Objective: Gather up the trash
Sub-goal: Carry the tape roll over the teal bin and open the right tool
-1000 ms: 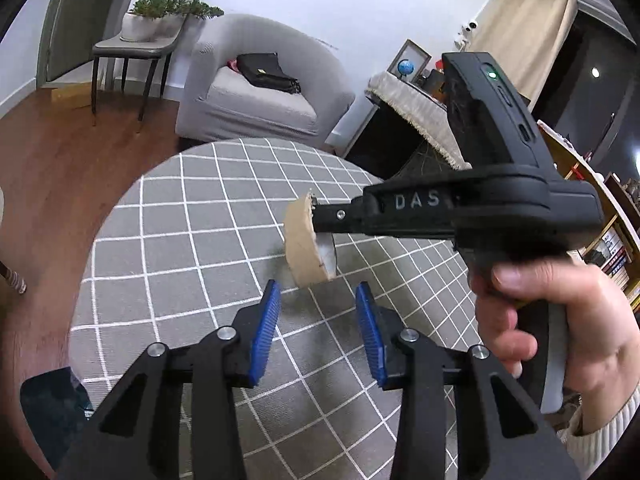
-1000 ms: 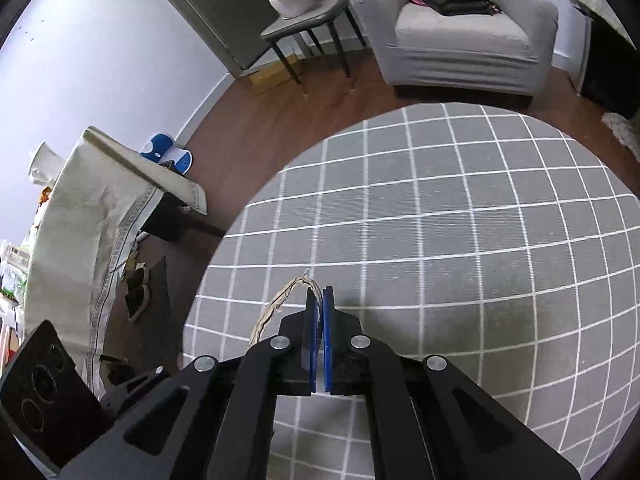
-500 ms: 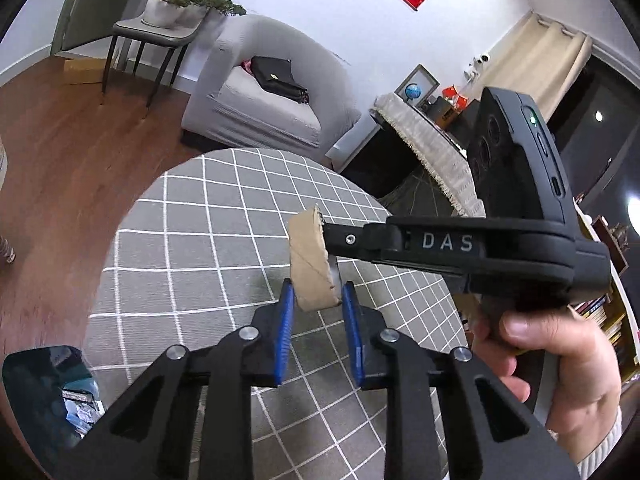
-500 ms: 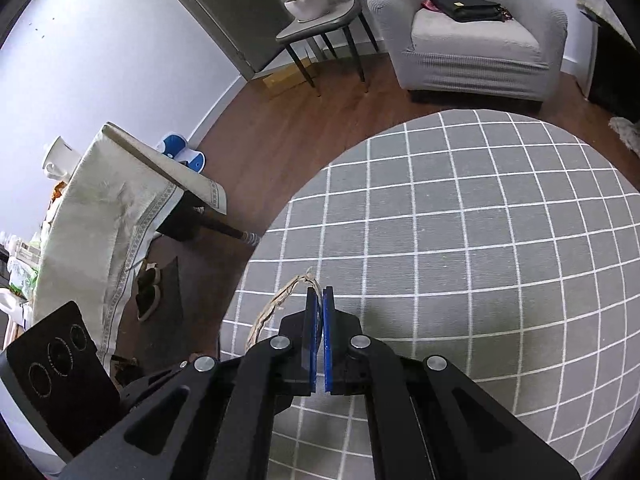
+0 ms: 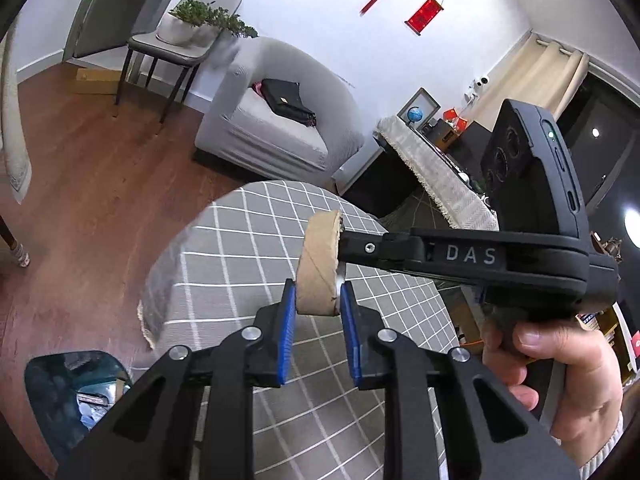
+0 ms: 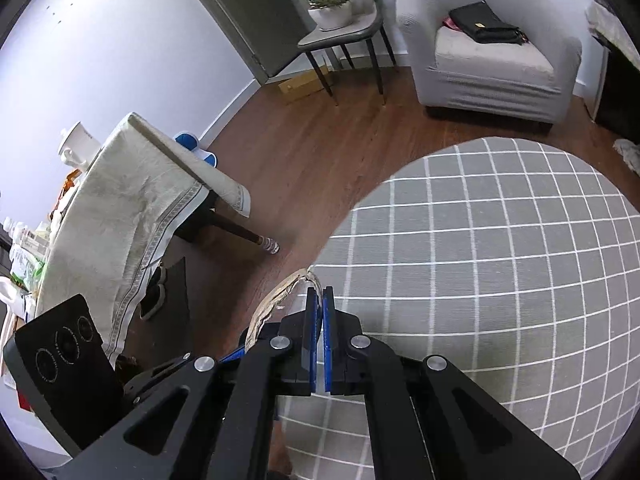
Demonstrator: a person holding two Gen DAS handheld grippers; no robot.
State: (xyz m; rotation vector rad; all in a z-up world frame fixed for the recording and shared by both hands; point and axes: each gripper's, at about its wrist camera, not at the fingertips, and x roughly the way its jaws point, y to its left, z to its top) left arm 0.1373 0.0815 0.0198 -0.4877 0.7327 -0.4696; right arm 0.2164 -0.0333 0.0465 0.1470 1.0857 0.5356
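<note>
Cardboard first: we note a tan tape-roll core (image 5: pixel 318 266) held in mid-air above the grey checked rug (image 5: pixel 240 256), seen broadside from the left wrist camera. The left gripper (image 5: pixel 317 304) has its blue pads (image 5: pixel 287 320) pressed on either side of the core's lower rim, jaws clamped on it. The right gripper (image 5: pixel 341 246) enters from 3 o'clock as a long black body marked DAS, its tip meeting the core's upper edge at the far side; the right hand (image 5: pixel 556 376) grips its handle at 4 o'clock.

From the right wrist camera we see what the other misses: the right gripper (image 6: pixel 319 304) has its jaws drawn nearly together, pinching a thin edge of the core (image 6: pixel 276 304), which shows here only as a pale curved sliver running off toward 8 o'clock. The left gripper's camera block (image 6: pixel 64 364) sits at 8 o'clock.

Only the left view shows a dark bin with a teal liner (image 5: pixel 76 384) at 8 o'clock, with crumpled items inside. Only the right view shows a table under a cream cloth (image 6: pixel 124 216) at 9 o'clock. Both show the grey armchair (image 6: pixel 492 52) with a black bag (image 6: pixel 486 22) on its seat.
</note>
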